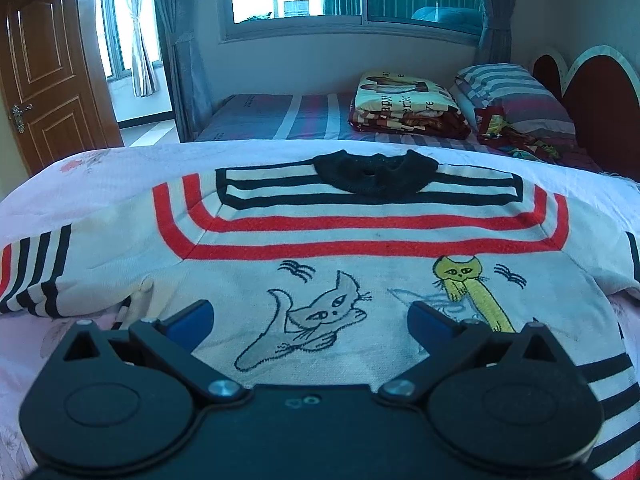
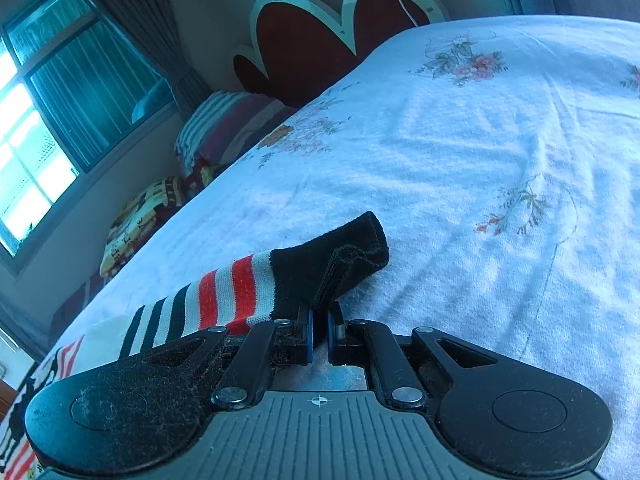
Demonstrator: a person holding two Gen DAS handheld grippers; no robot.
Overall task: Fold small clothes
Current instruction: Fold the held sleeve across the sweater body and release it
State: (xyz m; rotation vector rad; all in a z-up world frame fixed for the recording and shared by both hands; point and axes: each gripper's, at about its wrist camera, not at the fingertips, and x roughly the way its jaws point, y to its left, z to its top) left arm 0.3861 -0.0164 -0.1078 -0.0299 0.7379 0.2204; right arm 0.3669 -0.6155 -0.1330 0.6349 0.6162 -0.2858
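Note:
A small white sweater [image 1: 320, 240] with red and black stripes, a black collar [image 1: 374, 176] and stitched cats lies flat, front up, on the floral bed sheet [image 1: 100, 168]. My left gripper [image 1: 310, 312] hovers low over its chest, open, blue fingertips [image 1: 196, 314] wide apart with nothing between them. In the right wrist view, my right gripper [image 2: 320, 320] is shut on the black cuff [image 2: 344, 252] of the striped sleeve [image 2: 236, 292]. The cuff bunches and lifts slightly off the sheet [image 2: 460, 160] at the pinch.
A second bed lies beyond, holding a folded printed blanket [image 1: 404, 100] and a striped pillow [image 1: 516, 88] by a red headboard [image 1: 592, 92]. A wooden door [image 1: 44, 72] stands at the left. Bare sheet stretches to the right of the sleeve.

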